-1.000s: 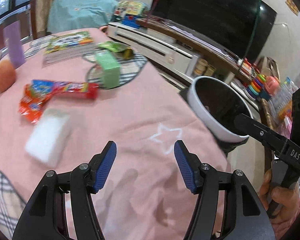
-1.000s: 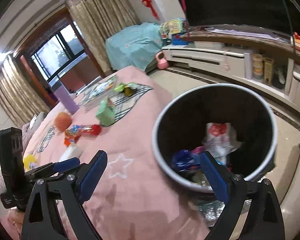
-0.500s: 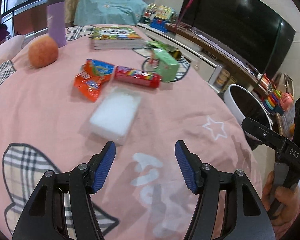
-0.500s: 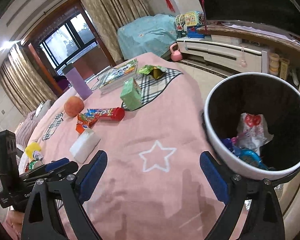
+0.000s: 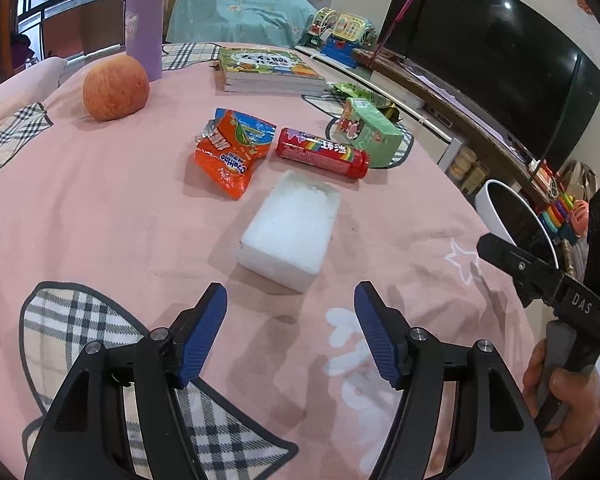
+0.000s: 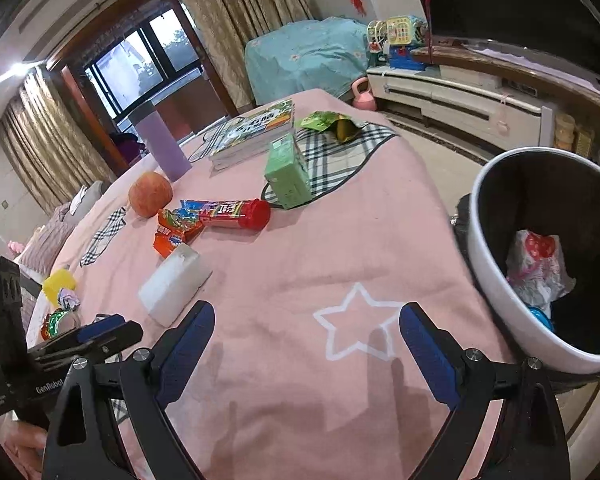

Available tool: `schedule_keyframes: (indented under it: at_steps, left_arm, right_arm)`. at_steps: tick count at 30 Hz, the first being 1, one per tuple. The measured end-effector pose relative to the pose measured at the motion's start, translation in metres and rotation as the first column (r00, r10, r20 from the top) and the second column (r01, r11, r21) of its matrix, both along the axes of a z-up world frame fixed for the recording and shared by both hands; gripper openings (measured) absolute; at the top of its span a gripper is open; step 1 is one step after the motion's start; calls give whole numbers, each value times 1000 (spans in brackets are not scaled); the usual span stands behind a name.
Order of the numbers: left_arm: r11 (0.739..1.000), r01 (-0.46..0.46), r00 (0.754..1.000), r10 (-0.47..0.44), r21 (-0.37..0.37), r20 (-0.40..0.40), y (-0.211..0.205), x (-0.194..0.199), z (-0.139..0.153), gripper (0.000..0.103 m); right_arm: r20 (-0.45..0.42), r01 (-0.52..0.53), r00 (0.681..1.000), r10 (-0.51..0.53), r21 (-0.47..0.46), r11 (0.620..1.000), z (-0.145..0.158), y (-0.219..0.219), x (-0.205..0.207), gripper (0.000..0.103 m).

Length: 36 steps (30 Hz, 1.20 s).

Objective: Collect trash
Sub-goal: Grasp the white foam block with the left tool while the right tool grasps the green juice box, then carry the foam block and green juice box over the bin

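A white foam block [image 5: 292, 226] [image 6: 175, 282] lies on the pink cloth just ahead of my left gripper [image 5: 290, 322], whose jaws are opening with nothing between them. Beyond the block lie an orange snack wrapper [image 5: 231, 151] [image 6: 173, 233], a red candy tube [image 5: 322, 153] [image 6: 235, 213] and a green carton [image 5: 368, 133] [image 6: 287, 172]. My right gripper [image 6: 306, 334] stands open and empty above a white star on the cloth. The white bin [image 6: 496, 264] [image 5: 496, 206] with wrappers inside stands off the table edge at the right.
An apple [image 5: 115, 88] [image 6: 150, 194], a purple tumbler [image 5: 144, 26] [image 6: 162, 146], a stack of books [image 5: 270, 72] [image 6: 254, 130] and a green pouch [image 6: 328, 122] sit farther back. Small crumpled scraps and a yellow cap [image 6: 60, 286] lie at the left edge. A TV cabinet [image 6: 460, 98] runs behind.
Both grippers swung left from the bin toward the table's middle. The foam block now sits centred ahead of the left gripper, whose jaws stand wider. The bin has slid to the right edge.
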<state>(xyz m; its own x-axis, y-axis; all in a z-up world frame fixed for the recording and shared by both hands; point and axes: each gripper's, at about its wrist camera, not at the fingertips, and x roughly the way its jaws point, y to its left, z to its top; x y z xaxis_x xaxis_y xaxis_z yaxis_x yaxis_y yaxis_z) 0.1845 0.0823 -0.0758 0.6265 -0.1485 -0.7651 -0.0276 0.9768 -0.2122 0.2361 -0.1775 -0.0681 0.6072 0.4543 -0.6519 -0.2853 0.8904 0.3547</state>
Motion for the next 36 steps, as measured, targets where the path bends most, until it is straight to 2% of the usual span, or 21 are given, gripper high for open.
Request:
schedule_keyframes:
  at_steps: [6,16,17,18,19,23,28,29,30,36]
  left_arm:
    - [999,21,1000,-21,28,-18,2,12,-8,73]
    - [997,7,999,-3,81,-50,1,39,-18,72]
    - [997,13,999,-9,82,-53,1,42,-18,66]
    - [997,27,998,-23,71,-56,0,44,-19,56]
    - [998,42,998,-38,53,-58,-1,46,-18,52]
    - [997,45,998,-43,60,-36,-5,49,-14,50]
    - [999,33,999,-32,13,-28,0,54,-13,49]
    - [999,32,999,-32,12,-28,0,55,-13,49]
    - [999,31,999,-30,14,-26,-1,55,-13,49]
    - [999,33,999,-33,0,0,-4,52,-4,48]
  right_arm:
    - [1,-22,1000,22,-13,1000,-1,15,17,95]
    - [47,-39,998,40,-38,999,6,41,68,94]
    - [50,-42,998,44,-39,998,6,44,74,94]
    - [52,-44,998,46,-42,998,6,47,81,94]
    - [53,-45,997,48,-44,998,5,49,87,93]
    - [38,-47,998,49,-59,997,-2,55,111,82]
    - [26,-35,999,38,-100,994,-12,63,135,60]
    - [20,-35,999,37,-107,994,-14,64,138,49]
    - [15,-35,999,37,-113,993,-16,65,140,32]
    - [34,-16,999,19,-83,996,-11,49,124,32]
